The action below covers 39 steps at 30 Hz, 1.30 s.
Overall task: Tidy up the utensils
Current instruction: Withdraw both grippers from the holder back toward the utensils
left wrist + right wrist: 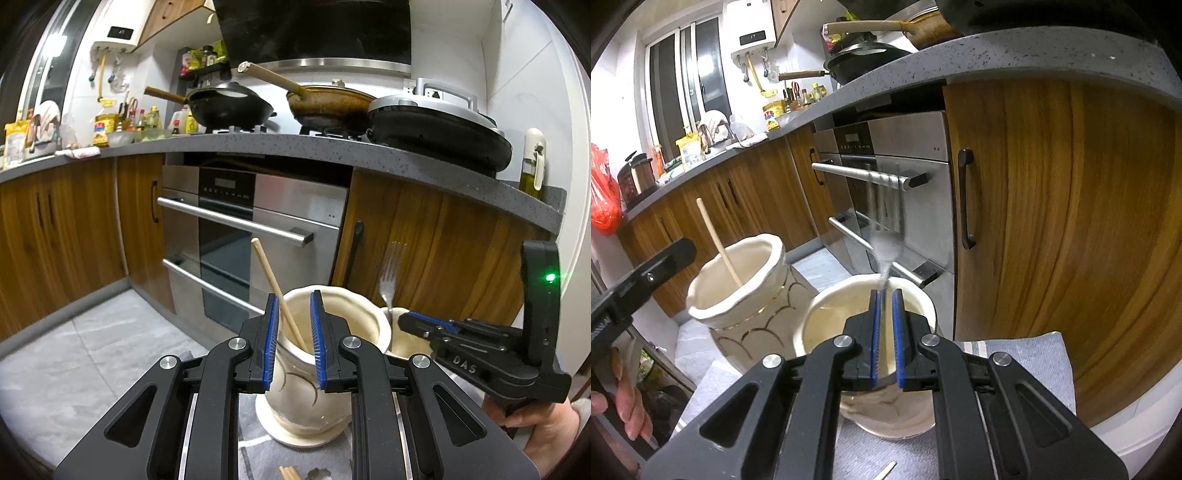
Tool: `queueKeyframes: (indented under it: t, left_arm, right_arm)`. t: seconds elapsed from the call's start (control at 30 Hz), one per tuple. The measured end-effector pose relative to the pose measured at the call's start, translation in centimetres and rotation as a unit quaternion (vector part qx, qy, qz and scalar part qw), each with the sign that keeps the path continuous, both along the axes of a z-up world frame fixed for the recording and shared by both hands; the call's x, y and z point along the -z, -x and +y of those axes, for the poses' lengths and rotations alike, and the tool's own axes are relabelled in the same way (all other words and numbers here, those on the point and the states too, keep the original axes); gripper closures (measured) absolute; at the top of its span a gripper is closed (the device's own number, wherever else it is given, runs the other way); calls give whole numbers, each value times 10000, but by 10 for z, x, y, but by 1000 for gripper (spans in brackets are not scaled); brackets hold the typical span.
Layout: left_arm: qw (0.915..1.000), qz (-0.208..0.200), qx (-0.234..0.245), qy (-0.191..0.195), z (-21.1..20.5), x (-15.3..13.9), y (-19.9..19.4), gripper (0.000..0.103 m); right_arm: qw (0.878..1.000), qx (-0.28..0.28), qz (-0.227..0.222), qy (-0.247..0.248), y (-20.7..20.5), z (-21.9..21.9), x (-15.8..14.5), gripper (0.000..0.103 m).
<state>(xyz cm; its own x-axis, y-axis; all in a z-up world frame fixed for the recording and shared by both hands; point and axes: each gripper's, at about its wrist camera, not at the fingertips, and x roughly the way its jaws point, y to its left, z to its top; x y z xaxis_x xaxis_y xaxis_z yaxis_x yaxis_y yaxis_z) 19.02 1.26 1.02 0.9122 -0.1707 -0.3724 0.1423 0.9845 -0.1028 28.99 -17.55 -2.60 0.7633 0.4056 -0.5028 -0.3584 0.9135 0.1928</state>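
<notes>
A: What is seen nearest the left tool (294, 326)?

B: Its blue pads are spread, nothing pinched. One wooden chopstick (277, 294) is seen leaning between them, its lower end inside the tall cream jar (295, 402) with gold curves.

A: And the right tool (886, 334)?

B: A metal fork (884, 254) is pinched between its pads by the handle, tines up and motion-blurred, directly over the mouth of a second cream jar (822, 314). The two jars are seen just beside each other.

A: What are they carried on?

B: A pale grey cloth (1027, 354) spread over the worktop. A loose chopstick tip (887, 472) is caught at the bottom edge of the right view, and more stick ends (290, 472) at the bottom of the left view.

A: Farther back?

B: Wooden cabinet doors (1052, 206) and a steel oven (258, 221) are set under a grey speckled counter (295, 142); a black wok (232, 107) and a brown pan (328, 105) are seen on the hob.

A: Anything given by one view only?

B: The oil bottle (532, 166) and the electric griddle (436, 129) are shown only from the left wrist — the window (687, 85) and the red bag (604, 192) only from the right.
</notes>
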Motion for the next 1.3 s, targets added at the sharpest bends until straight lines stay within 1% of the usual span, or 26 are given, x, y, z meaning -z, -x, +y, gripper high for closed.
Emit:
queueKeyframes:
  t: [0.03,0.1,0.13,0.2,0.27,0.37,0.4,0.43,0.47,0.5,0.53,0.57,0.67,0.73,0.87,0.97,1.3]
  left_arm:
    - [10000,2,-6,-10,0,-1,0,84]
    - [10000,6,-15,-42,-1,-2,2,78]
    - [10000,2,-24,-61,0,-2,3,73]
    - [9999,-6,-40,-136,-1,-3,8,72]
    - [9998,12,-51,-173,0,-2,12,67]
    - [9997,22,-93,-203,1,-1,21,52]
    - [9997,24,-137,-208,2,-1,24,49]
    - [9997,30,-156,-203,3,-1,27,42]
    - [9996,46,-182,-188,5,-2,29,38]
    - [9996,71,-212,-164,5,-2,33,37]
    - [9996,92,-231,-156,6,-2,36,33]
    - [9995,107,-258,-168,6,-2,39,29]
    - [9990,103,-330,-290,5,-3,51,23]
    - [9985,112,-376,-382,4,-3,58,18]
    - [9979,134,-469,-437,6,-6,72,13]
    - [9978,181,-489,-408,8,-6,80,12]
    - [9965,330,-501,-589,4,-2,103,11]
  right_arm:
    - [10000,-7,-19,-41,3,-2,-1,87]
    - [9999,-21,-55,-112,9,-5,-3,78]
    - [9999,-29,-88,-129,14,-8,-5,74]
    - [9998,-4,-146,-112,22,-12,-7,70]
    - [9997,43,-211,-69,33,-17,-8,57]
    - [9995,44,-307,32,49,-22,-11,46]
    - [9994,38,-339,57,53,-24,-12,40]
    - [9992,31,-386,85,59,-26,-13,35]
    - [9989,41,-453,127,66,-27,-15,33]
    - [9986,50,-500,152,70,-29,-16,27]
    - [9983,52,-556,178,75,-31,-17,22]
    - [9979,49,-616,201,81,-32,-19,18]
    - [9971,54,-713,260,92,-35,-22,8]
    - [9963,84,-804,292,99,-38,-24,6]
    - [9957,148,-861,321,110,-45,-26,6]
    - [9958,146,-846,324,117,-49,-26,6]
    - [9954,179,-838,427,137,-59,-27,6]
